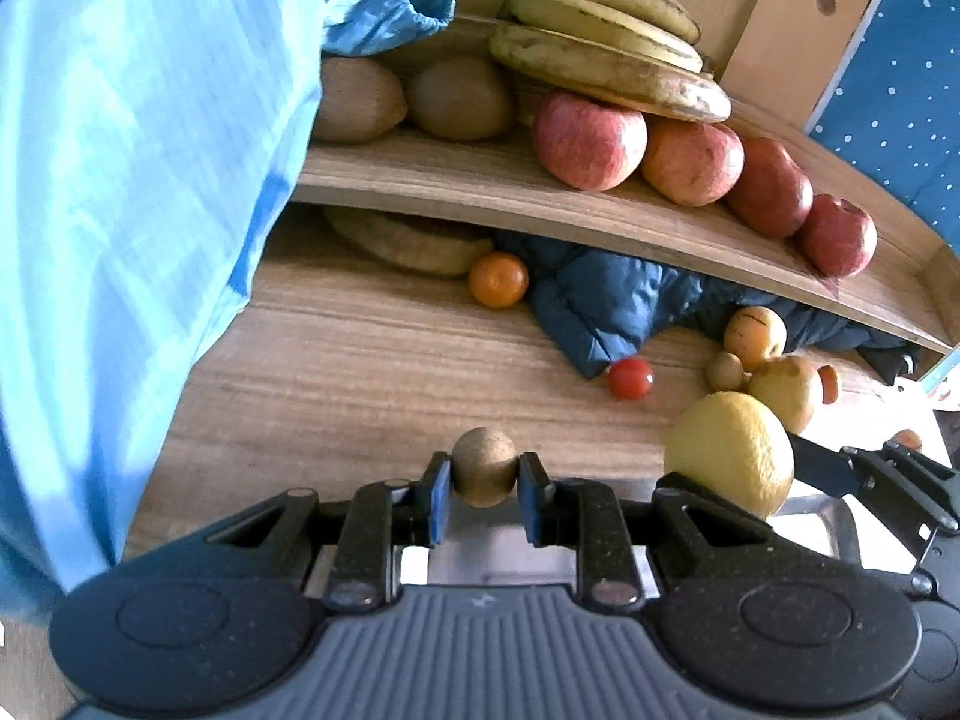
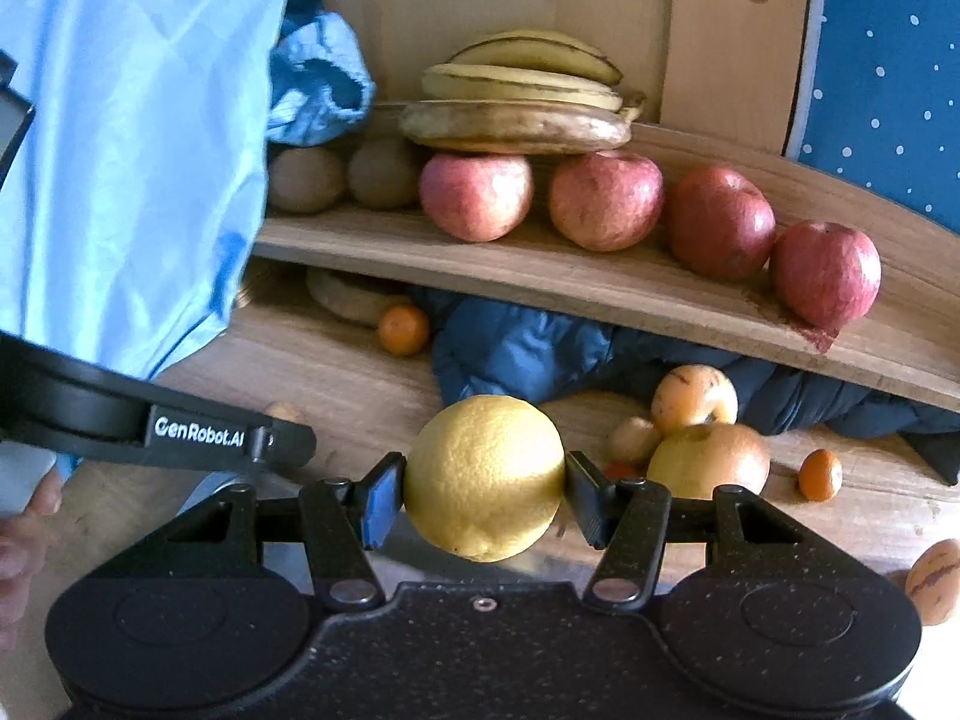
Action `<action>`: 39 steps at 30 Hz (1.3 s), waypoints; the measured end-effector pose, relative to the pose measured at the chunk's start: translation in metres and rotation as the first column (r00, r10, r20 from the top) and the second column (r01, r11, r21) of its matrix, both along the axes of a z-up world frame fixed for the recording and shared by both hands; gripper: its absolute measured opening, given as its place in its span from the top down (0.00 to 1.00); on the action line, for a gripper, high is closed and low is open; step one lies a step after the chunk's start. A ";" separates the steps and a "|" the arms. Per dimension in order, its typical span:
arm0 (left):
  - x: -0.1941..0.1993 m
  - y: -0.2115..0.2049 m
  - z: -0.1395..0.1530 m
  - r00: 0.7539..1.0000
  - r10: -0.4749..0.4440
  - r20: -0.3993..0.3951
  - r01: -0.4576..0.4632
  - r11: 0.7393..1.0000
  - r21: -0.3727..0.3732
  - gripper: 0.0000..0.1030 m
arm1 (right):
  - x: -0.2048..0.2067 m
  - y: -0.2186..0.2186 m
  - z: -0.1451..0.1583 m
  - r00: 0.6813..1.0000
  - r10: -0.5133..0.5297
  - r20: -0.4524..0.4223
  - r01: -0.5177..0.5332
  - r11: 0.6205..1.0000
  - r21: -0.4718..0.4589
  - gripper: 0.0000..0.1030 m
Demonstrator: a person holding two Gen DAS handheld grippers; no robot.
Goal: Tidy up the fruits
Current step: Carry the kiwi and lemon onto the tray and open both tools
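Observation:
My left gripper (image 1: 484, 483) is shut on a small brown kiwi (image 1: 483, 466), held above the wooden table (image 1: 336, 384). My right gripper (image 2: 483, 489) is shut on a yellow lemon (image 2: 485, 476); the same lemon (image 1: 729, 450) shows at the right of the left wrist view. On the wooden shelf (image 2: 540, 282) behind lie bananas (image 2: 516, 102), several red apples (image 2: 603, 201) and two kiwis (image 2: 306, 179). Loose on the table are a cherry tomato (image 1: 630, 378), a small orange (image 1: 498, 279), and a cluster of yellowish fruits (image 2: 708, 456).
A light blue sleeve (image 1: 138, 210) fills the left side of both views. A dark blue padded jacket (image 2: 528, 354) lies under the shelf. Another banana (image 1: 408, 243) lies under the shelf at the left. A mottled fruit (image 2: 933, 582) sits at the right edge.

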State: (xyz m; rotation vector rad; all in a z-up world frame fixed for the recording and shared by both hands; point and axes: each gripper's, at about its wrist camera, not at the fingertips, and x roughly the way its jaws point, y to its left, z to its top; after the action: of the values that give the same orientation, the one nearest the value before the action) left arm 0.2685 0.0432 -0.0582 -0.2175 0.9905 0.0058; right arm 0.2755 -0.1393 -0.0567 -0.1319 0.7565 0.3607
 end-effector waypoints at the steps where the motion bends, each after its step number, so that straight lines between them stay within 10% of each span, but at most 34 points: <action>1: -0.004 0.000 0.001 1.000 0.006 0.000 -0.006 1.000 0.001 0.75 | -0.004 -0.001 0.001 1.000 0.012 -0.002 -0.012 1.000 0.003 0.43; 25: -0.105 -0.009 0.003 0.988 0.147 -0.049 -0.147 0.989 0.014 0.75 | -0.111 -0.004 -0.011 0.940 0.327 -0.098 -0.325 0.945 0.040 0.43; 39: -0.120 -0.023 0.000 0.989 0.118 -0.083 -0.115 0.993 0.038 0.75 | -0.132 -0.011 -0.014 0.936 0.326 -0.133 -0.320 0.945 0.064 0.43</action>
State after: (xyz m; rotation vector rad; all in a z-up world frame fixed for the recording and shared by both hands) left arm 0.1489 0.0202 -0.0586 -0.2459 1.0607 0.1398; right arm 0.1439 -0.1504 -0.0702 -0.1946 0.8691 0.7051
